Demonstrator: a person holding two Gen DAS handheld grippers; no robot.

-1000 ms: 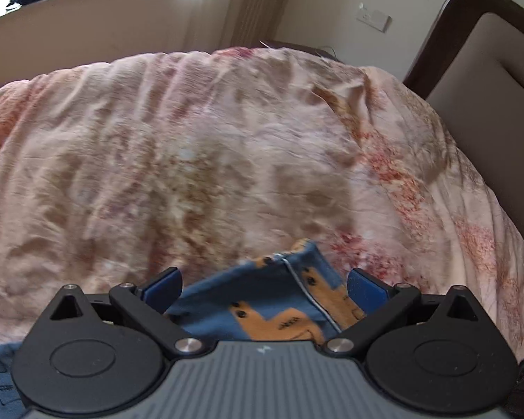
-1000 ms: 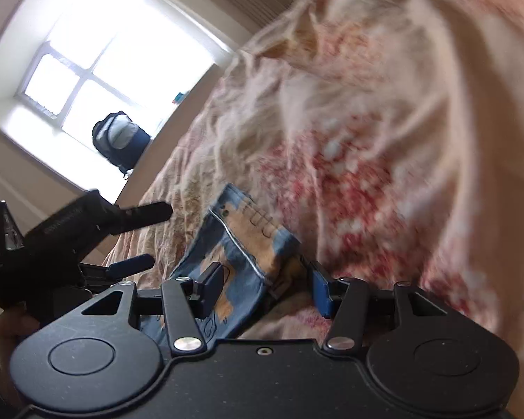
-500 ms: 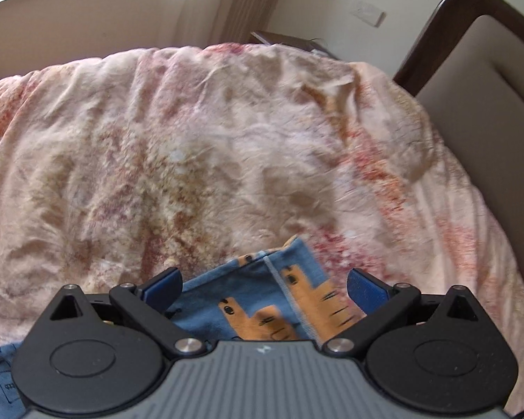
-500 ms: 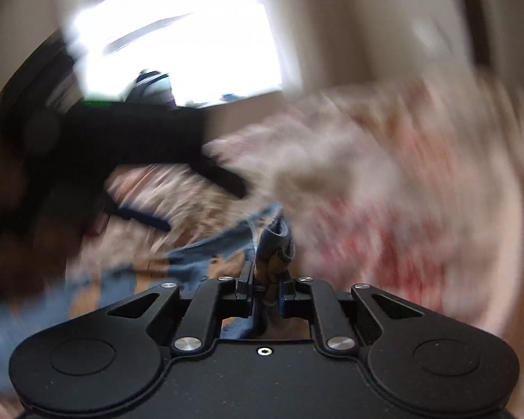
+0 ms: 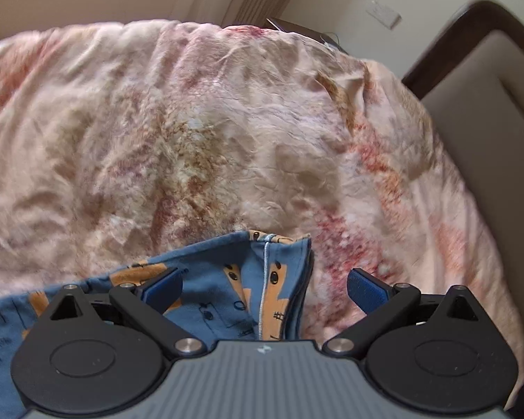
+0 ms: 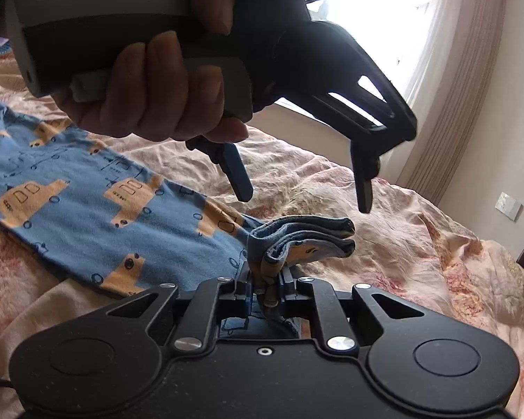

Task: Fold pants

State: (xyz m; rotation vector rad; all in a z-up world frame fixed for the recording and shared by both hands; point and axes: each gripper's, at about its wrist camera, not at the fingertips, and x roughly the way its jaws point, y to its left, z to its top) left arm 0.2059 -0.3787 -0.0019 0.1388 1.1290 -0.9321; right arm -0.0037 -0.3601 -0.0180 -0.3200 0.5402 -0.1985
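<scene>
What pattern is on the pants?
Blue pants with orange vehicle-like shapes outlined in dark blue, plus small rings. Clearest in the right wrist view.

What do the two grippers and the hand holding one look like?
Left gripper: black linkage arms, blue finger pads, ribbed grey body, silver pivot screws. Right gripper: all-black body, same silver screws. A bare hand wraps the left gripper's grey-and-black handle; no sleeve visible.

Left gripper [image 6: 304, 188] directly above pants [image 6: 87, 209].
</scene>
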